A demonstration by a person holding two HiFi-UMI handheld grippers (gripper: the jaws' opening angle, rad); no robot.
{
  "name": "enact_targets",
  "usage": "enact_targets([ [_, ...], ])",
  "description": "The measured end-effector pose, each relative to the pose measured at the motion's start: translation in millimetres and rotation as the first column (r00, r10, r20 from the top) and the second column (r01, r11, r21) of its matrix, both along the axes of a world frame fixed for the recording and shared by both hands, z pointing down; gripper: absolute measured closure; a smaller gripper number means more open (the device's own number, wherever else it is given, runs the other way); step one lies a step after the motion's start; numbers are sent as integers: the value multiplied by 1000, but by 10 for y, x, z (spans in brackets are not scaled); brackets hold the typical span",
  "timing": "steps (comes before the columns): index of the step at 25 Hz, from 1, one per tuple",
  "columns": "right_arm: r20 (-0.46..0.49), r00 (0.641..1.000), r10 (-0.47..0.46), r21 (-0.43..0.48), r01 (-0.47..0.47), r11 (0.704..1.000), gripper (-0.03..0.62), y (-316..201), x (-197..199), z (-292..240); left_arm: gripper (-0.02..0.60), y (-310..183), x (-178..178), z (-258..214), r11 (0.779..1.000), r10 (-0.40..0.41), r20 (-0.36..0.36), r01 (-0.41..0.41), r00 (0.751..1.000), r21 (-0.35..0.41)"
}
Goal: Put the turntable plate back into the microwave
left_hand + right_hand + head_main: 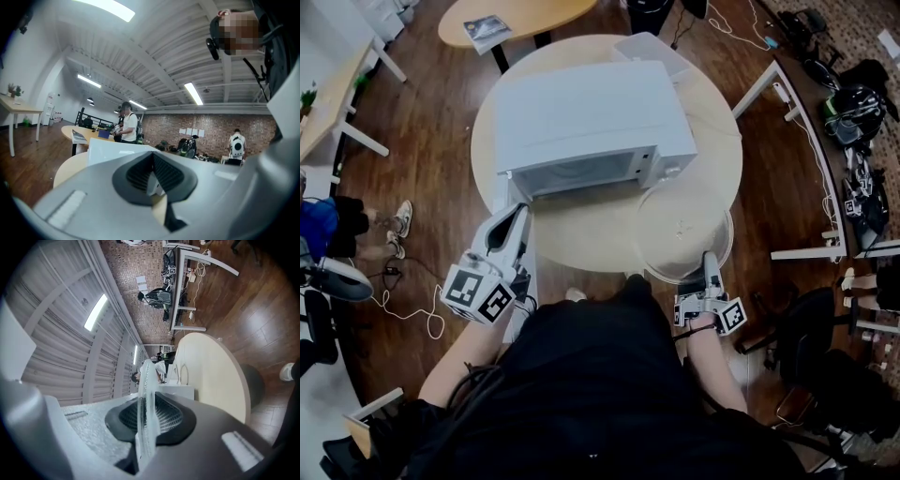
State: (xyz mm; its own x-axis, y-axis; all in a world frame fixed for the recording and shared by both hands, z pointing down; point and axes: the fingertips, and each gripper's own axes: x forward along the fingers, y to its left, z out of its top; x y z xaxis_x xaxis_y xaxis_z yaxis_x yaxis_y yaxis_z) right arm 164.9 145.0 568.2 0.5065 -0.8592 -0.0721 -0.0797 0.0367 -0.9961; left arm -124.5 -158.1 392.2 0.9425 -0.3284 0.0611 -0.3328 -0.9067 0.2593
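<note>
The white microwave [591,117] stands on the round pale table [581,234] with its cavity facing me and its door [525,272] swung out to the left. My left gripper [517,223] is at that door's edge, and a thin white edge [154,185] sits between its close-set pads. The clear glass turntable plate [682,230] hovers flat over the table, right of the microwave's front. My right gripper [710,265] is shut on the plate's near rim. In the right gripper view the plate [144,399] runs edge-on between the pads.
A clear plastic box [652,49] sits behind the microwave. An oval wooden table [520,14] with a booklet stands beyond. A white desk frame [797,122], bags and cables lie to the right, and a person's feet [397,230] are at the left.
</note>
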Motion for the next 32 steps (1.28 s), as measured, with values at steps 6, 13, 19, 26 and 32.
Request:
enact_targets([
  [6,-53,998,-32,35,34,999,559,-112,-104,-86,575,-37,-160,-87,999,-3,5,3,1000,-34],
  [13,-6,999,-42,1,42,999,559,-279,-258,-38,575,-122,-187,69,999,-4,-23,3,1000,-40],
  [19,-21,999,-45,11,45,999,557,-293,-280,-124,575,-145,-169,83,1000,18,-28,-19,999,-19],
  [26,-20,996,-85,-16,84,996,556,-364,-335,-74,577,-179,-154,64,999,9,-47,-11,999,-43],
  [32,-23,996,-81,-16,80,997,556,-149,-200,-75,577,-19,54,117,999,30,-74,-33,997,-37],
])
